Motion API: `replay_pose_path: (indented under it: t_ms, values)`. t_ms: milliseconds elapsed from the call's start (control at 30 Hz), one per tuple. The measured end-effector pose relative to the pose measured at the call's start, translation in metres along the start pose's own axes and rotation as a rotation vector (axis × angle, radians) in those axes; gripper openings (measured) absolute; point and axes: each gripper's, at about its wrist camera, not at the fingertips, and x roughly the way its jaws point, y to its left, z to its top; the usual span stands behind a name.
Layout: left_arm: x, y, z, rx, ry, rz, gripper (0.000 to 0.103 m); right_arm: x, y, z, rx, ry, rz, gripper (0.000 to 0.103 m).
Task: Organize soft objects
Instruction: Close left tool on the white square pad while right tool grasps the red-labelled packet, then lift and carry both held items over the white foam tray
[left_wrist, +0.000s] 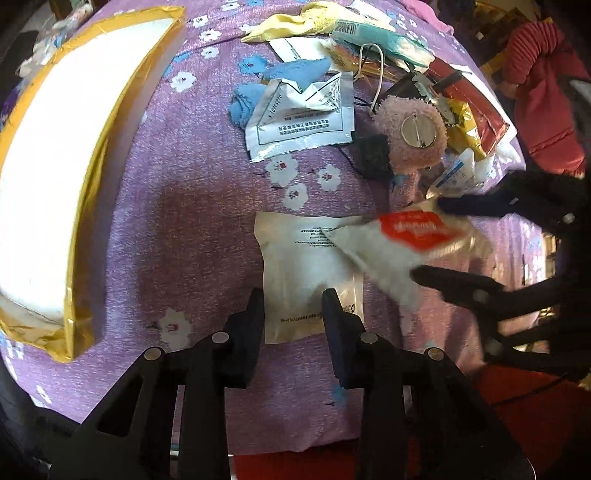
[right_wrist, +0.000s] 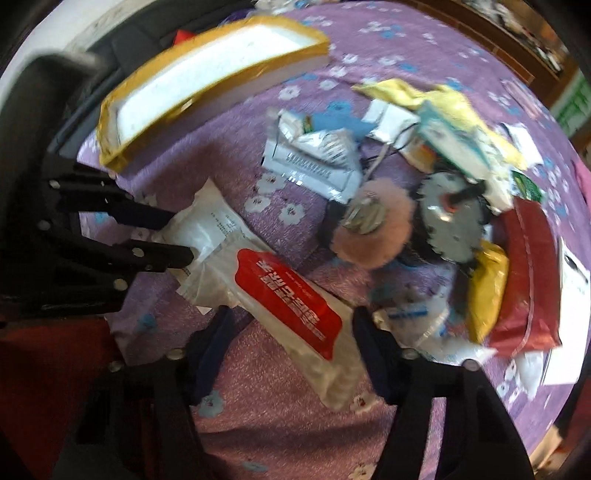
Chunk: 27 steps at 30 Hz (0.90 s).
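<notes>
A purple flowered cloth (left_wrist: 192, 206) covers the surface. The left gripper (left_wrist: 293, 306) hangs low over the near part of it, its two black fingers a little apart, with nothing between them. Their tips lie over the near edge of a flat cream pouch (left_wrist: 299, 266), which rests on the cloth; whether they touch it cannot be told.

The right gripper (right_wrist: 291, 325) comes in from the right side with its jaws spread wide. Between them lies a white packet with a red label (right_wrist: 291, 295), slanted, its far end overlapping the cream pouch (right_wrist: 210, 229). The fingers stand on either side of the packet without pressing it. In the left wrist view the packet (left_wrist: 399, 240) is blurred.

Along the left edge of the cloth lies a long white foam tray with a gold foil rim (left_wrist: 59, 173). A wide strip of bare cloth runs between this tray and the pouch.

Farther off, a pile crowds the far right: a white sachet with black print (left_wrist: 303, 118), a blue rag (left_wrist: 280, 77), a yellow cloth (left_wrist: 291, 22), a pink fluffy round thing with a metal disc (left_wrist: 413, 133), a toothed metal disc (right_wrist: 450, 218), a yellow foil bag (right_wrist: 487, 291) and a red bag (right_wrist: 528, 280). The pink thing lies close beyond the packet, leaving little room on that side.
</notes>
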Motion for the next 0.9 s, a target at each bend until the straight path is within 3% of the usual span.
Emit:
replay_pose_path:
  t_ms: [67,233,367,600,900]
  values:
    - [0.003,0.001,-0.003,-0.010,-0.002,-0.017,0.031,0.006,0.003,0.001,-0.014,0.014,-0.022,0.034]
    - [0.000,-0.016,-0.001,0.001,-0.002,-0.065,0.031,0.008,0.005,0.000,0.004,-0.007,-0.027,0.030]
    - [0.007,-0.039,0.009,0.034,-0.005,-0.050,0.027,0.009,0.000,0.002,0.031,-0.014,-0.019,0.028]
    - [0.020,-0.022,0.026,-0.068,-0.003,-0.102,0.023,0.006,-0.002,-0.002,0.056,-0.021,-0.016,0.027]
    - [-0.009,-0.014,0.025,-0.062,-0.069,-0.101,0.011,-0.012,-0.011,0.001,0.088,-0.055,0.018,0.020]
